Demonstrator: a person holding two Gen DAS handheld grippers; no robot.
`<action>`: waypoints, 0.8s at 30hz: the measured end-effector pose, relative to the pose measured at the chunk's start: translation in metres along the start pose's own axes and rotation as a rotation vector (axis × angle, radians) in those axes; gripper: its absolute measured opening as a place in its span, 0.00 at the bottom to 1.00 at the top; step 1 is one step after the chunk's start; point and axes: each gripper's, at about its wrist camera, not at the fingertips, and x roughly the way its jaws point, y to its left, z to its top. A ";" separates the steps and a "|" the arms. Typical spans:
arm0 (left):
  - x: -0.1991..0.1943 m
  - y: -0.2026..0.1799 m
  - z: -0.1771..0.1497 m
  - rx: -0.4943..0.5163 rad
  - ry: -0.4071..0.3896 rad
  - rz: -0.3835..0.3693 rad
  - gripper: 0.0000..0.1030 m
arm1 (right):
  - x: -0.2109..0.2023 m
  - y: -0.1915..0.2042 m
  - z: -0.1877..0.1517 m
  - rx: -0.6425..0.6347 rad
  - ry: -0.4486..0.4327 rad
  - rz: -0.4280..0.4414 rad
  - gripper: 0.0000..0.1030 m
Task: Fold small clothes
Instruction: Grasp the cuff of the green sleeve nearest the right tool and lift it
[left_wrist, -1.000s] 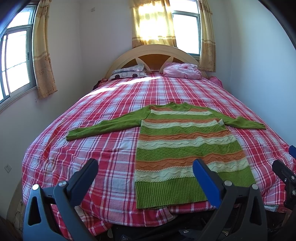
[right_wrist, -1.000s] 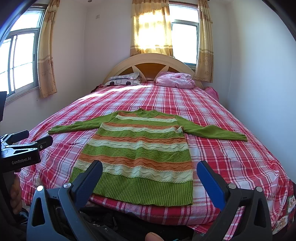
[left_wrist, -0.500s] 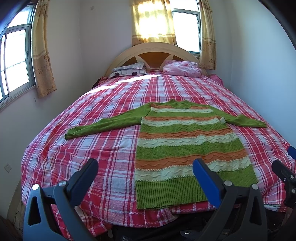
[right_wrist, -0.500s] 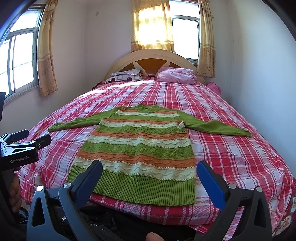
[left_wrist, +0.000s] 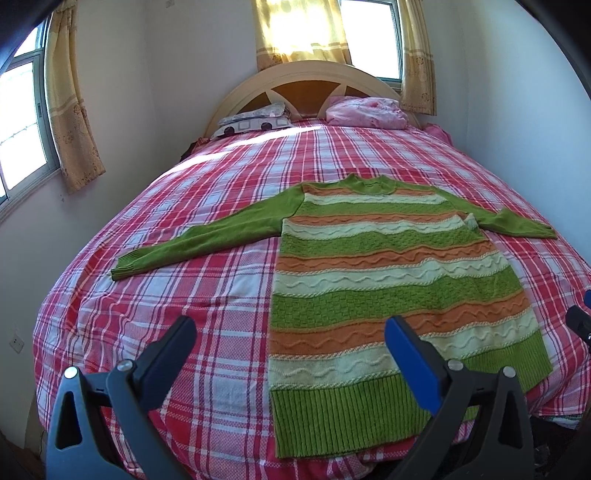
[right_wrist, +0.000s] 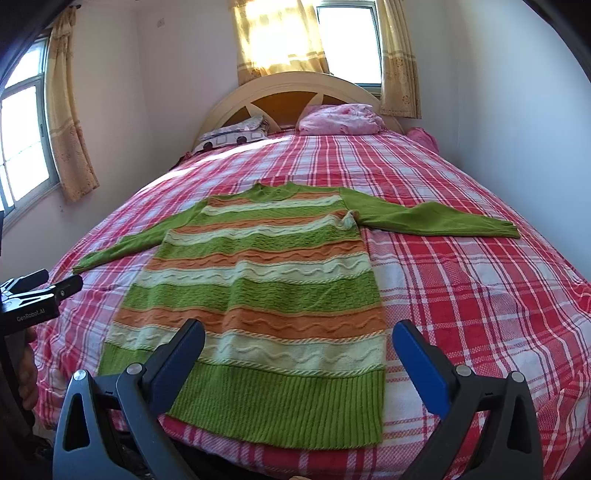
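Observation:
A long knitted sweater (left_wrist: 391, 288) with green, orange and cream stripes lies flat on the red plaid bed, both green sleeves spread out, hem toward me. It also shows in the right wrist view (right_wrist: 258, 295). My left gripper (left_wrist: 290, 332) is open and empty, above the bed's near edge by the hem's left corner. My right gripper (right_wrist: 297, 334) is open and empty, above the hem's right part. The left gripper's body shows at the left edge of the right wrist view (right_wrist: 33, 299).
The bed (left_wrist: 229, 184) fills the room between the left wall with a curtained window (left_wrist: 22, 122) and the right wall (right_wrist: 535, 110). Two pillows (right_wrist: 336, 120) lie by the wooden headboard (left_wrist: 306, 85). A wall socket (left_wrist: 16, 343) sits low on the left.
Both grippers have moved forward and closer to the bed, so the sweater looks larger and nearer. Both stay open and empty.

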 end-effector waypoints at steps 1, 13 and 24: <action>0.007 -0.001 0.003 0.003 0.002 0.001 1.00 | 0.006 -0.005 0.002 0.005 0.006 -0.008 0.99; 0.097 -0.013 0.043 0.038 0.031 0.062 1.00 | 0.088 -0.107 0.032 0.176 0.082 -0.160 0.99; 0.174 -0.023 0.081 -0.056 0.024 0.094 1.00 | 0.130 -0.218 0.062 0.372 0.090 -0.312 0.98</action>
